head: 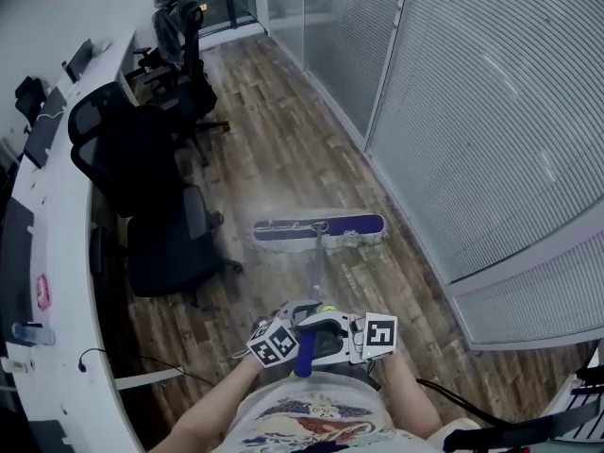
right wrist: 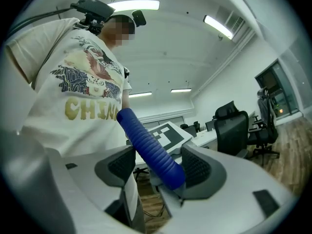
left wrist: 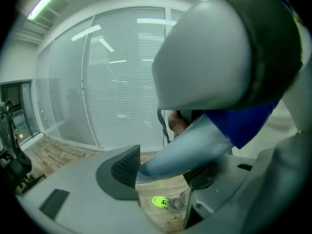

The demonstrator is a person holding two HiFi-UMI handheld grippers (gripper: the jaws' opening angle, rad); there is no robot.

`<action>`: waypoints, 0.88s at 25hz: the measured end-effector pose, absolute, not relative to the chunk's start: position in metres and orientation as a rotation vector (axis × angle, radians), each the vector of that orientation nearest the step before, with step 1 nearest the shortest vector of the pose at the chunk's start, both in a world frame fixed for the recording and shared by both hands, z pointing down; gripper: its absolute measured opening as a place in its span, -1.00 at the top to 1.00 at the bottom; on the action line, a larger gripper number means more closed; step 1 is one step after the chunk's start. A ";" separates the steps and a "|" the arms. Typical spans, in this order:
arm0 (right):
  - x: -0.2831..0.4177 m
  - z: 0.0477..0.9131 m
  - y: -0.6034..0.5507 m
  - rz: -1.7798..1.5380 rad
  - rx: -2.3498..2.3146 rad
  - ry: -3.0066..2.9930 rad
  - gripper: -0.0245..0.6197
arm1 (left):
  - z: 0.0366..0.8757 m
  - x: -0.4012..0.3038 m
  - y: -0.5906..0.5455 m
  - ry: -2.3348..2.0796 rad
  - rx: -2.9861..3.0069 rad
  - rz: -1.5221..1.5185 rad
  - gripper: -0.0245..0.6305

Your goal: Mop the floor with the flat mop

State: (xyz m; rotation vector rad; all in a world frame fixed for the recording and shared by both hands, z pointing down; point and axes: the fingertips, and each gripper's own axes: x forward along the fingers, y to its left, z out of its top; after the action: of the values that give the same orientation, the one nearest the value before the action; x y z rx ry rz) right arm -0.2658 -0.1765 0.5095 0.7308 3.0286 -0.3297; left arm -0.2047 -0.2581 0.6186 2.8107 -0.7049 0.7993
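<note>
Both grippers are on the mop. The flat mop (head: 319, 229) lies pad-down on the wooden floor (head: 283, 149), set crosswise in the aisle, with the black office chair (head: 151, 206) on one side and the glass wall (head: 491, 111) with its blinds on the other. Its pole (head: 313, 270) slants up from the middle of the pad to the person's chest.

The left gripper (left wrist: 161, 172) has its jaws clenched on the silver-grey pole – its own view shows the shaft crossing between the two ribbed pads (left wrist: 126, 165) and touching them. Below the jaws there is a bit of floor and a bright green shoe (left wrist: 160, 202).

The right gripper (right wrist: 158, 167) is clamped higher up, on the blue ribbed grip (right wrist: 146, 145) at the top of the handle. The grip runs up and away between the jaws toward the person's printed white shirt (right wrist: 73, 96).

From above, the two grippers sit close together, just beside each other, marker cubes facing up. The curved white desk (head: 66, 253) runs along the far side of the chairs.
</note>
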 end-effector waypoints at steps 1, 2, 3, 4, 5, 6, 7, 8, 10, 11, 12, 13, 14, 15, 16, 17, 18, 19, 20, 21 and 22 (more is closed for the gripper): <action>-0.263 0.506 -0.197 -0.333 0.719 3.016 0.08 | 0.617 -0.202 -0.278 -0.696 2.812 0.815 0.24; -0.260 0.503 -0.216 -0.333 0.712 3.004 0.08 | 0.615 -0.199 -0.297 -0.688 2.812 0.826 0.24; -0.257 0.499 -0.236 -0.329 0.711 2.995 0.08 | 0.612 -0.196 -0.316 -0.684 2.809 0.831 0.24; -0.254 0.496 -0.255 -0.331 0.714 2.989 0.08 | 0.610 -0.194 -0.335 -0.685 2.804 0.834 0.24; -0.251 0.493 -0.275 -0.342 0.718 2.984 0.08 | 0.609 -0.191 -0.354 -0.691 2.798 0.835 0.24; -0.248 0.491 -0.295 -0.355 0.724 2.979 0.08 | 0.607 -0.189 -0.375 -0.701 2.793 0.837 0.24; -0.244 0.490 -0.315 -0.361 0.731 2.975 0.08 | 0.607 -0.185 -0.395 -0.712 2.788 0.838 0.24; -0.239 0.490 -0.333 -0.363 0.739 2.973 0.08 | 0.608 -0.181 -0.414 -0.721 2.783 0.841 0.24; -0.229 0.493 -0.366 -0.363 0.752 2.972 0.08 | 0.611 -0.172 -0.447 -0.733 2.777 0.851 0.24; -0.225 0.495 -0.379 -0.362 0.756 2.971 0.08 | 0.612 -0.170 -0.461 -0.738 2.776 0.857 0.24; -0.223 0.496 -0.393 -0.359 0.758 2.972 0.08 | 0.614 -0.168 -0.474 -0.744 2.775 0.861 0.24; -0.222 0.498 -0.406 -0.353 0.760 2.974 0.08 | 0.616 -0.167 -0.488 -0.752 2.774 0.862 0.24; -0.221 0.500 -0.420 -0.347 0.761 2.977 0.08 | 0.618 -0.167 -0.503 -0.761 2.773 0.861 0.24; -0.220 0.502 -0.433 -0.343 0.764 2.979 0.08 | 0.620 -0.167 -0.516 -0.770 2.770 0.857 0.24; -0.220 0.504 -0.445 -0.343 0.768 2.978 0.07 | 0.621 -0.167 -0.528 -0.779 2.766 0.853 0.24; -0.219 0.505 -0.455 -0.344 0.773 2.975 0.07 | 0.622 -0.166 -0.538 -0.784 2.761 0.853 0.24; -0.218 0.505 -0.464 -0.345 0.776 2.970 0.07 | 0.623 -0.165 -0.548 -0.785 2.759 0.856 0.24; -0.217 0.504 -0.474 -0.343 0.777 2.965 0.08 | 0.623 -0.165 -0.557 -0.784 2.759 0.861 0.24; -0.217 0.504 -0.484 -0.340 0.777 2.963 0.07 | 0.622 -0.165 -0.568 -0.783 2.761 0.865 0.24; -0.218 0.503 -0.494 -0.337 0.777 2.962 0.08 | 0.621 -0.166 -0.578 -0.783 2.762 0.867 0.24; -0.220 0.503 -0.504 -0.336 0.779 2.961 0.07 | 0.621 -0.168 -0.588 -0.783 2.763 0.868 0.24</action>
State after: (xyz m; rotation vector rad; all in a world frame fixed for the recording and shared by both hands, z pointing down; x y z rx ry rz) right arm -0.2197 -0.5037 0.5028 0.7792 2.9613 -0.3364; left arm -0.1677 -0.5875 0.6210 2.7630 -0.7832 0.8682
